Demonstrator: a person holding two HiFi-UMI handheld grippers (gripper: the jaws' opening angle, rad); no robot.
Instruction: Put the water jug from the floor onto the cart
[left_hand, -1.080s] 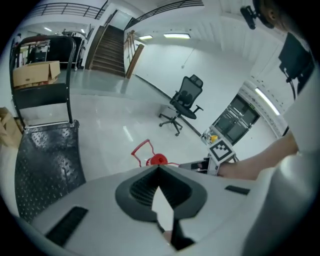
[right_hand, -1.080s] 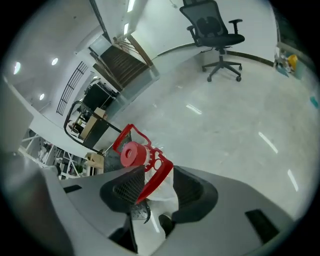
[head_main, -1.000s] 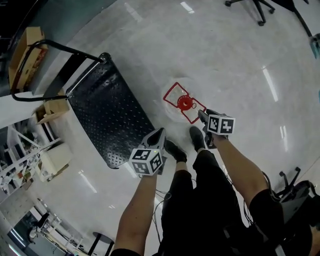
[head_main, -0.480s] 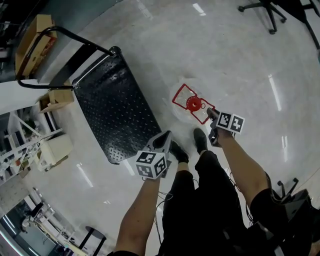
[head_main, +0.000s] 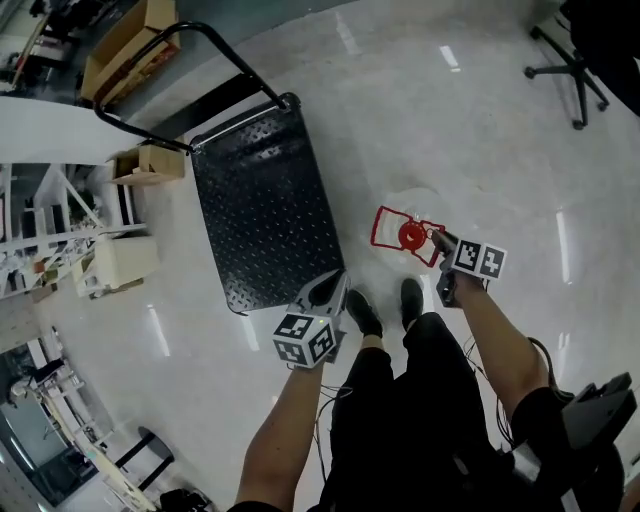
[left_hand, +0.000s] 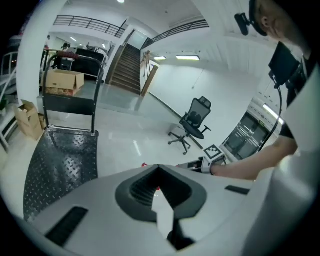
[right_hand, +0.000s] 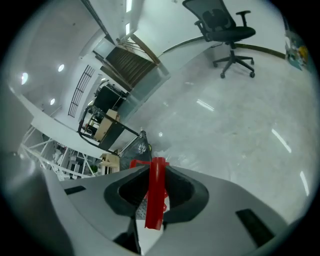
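Jug (head_main: 408, 232): clear, red cap, red handle (right_hand: 156, 195). Sits just right of cart (head_main: 262, 200), ahead of shoes (head_main: 362, 312), on or just over floor (head_main: 480, 140); cannot tell which. Right gripper (head_main: 438, 240) at jug top, jaws just closing, now clamped on handle bar, part-way wide. Left gripper (head_main: 328, 290) near cart's near corner, apart from jug, jaws together, nothing between. Cart deck bare.
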